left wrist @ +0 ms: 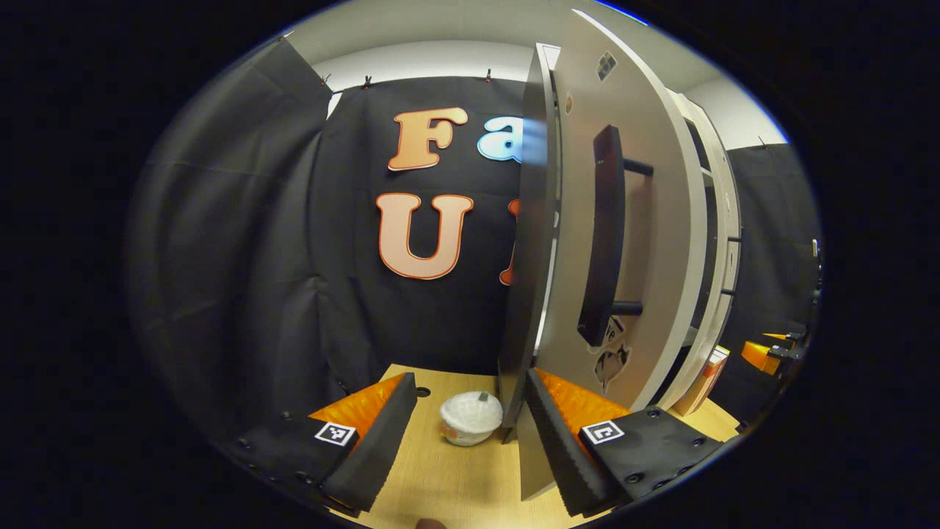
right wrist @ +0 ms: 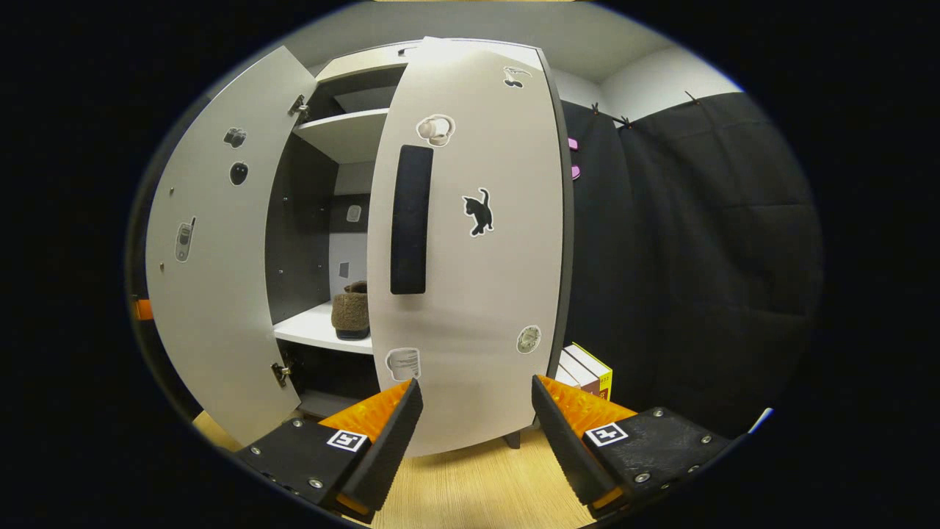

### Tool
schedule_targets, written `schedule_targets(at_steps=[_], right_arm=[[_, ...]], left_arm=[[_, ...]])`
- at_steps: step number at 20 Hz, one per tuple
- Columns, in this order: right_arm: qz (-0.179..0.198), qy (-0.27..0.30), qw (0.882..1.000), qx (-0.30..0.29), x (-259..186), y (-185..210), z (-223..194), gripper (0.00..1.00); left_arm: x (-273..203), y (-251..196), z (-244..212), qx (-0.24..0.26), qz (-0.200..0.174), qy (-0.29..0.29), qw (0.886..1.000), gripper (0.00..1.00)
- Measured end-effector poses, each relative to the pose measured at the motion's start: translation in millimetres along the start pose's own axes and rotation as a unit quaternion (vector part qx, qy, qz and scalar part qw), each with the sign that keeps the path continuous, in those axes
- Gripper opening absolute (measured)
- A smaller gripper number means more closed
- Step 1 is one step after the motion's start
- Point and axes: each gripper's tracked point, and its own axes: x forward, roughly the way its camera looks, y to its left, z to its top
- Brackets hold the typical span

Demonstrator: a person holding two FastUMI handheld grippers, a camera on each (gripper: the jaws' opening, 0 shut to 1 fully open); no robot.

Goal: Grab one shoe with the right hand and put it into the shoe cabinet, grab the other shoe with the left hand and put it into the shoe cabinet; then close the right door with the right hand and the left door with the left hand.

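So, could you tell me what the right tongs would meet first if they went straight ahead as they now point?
Most likely the right door of the shoe cabinet, low on its front; the open right tongs face it squarely, though the gap is hard to judge.

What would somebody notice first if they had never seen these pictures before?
Probably the tall pale shoe cabinet with sticker-dotted doors: in the right gripper view its right door is nearly closed, with a black cat sticker beside its dark handle. Through the gap, a fuzzy brown shoe sits on a white shelf. In the left gripper view, a small white bowl rests on the wooden table beside the open left door.
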Motion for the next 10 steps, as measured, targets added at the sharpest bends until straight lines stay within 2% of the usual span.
schedule_targets(at_steps=[7, 10], right_arm=[[-0.009, 0.0, 1.0, 0.007, -13.3, -12.2, -2.5, 0.92], [-0.011, -0.002, 1.0, 0.007, -17.3, -17.4, -2.2, 0.92]], left_arm=[[4.0, -22.3, -13.6, 0.007, -0.03, 0.013, 0.999, 0.96], [1.3, -25.0, -11.7, 0.014, -0.024, 0.007, 1.0, 0.97]])
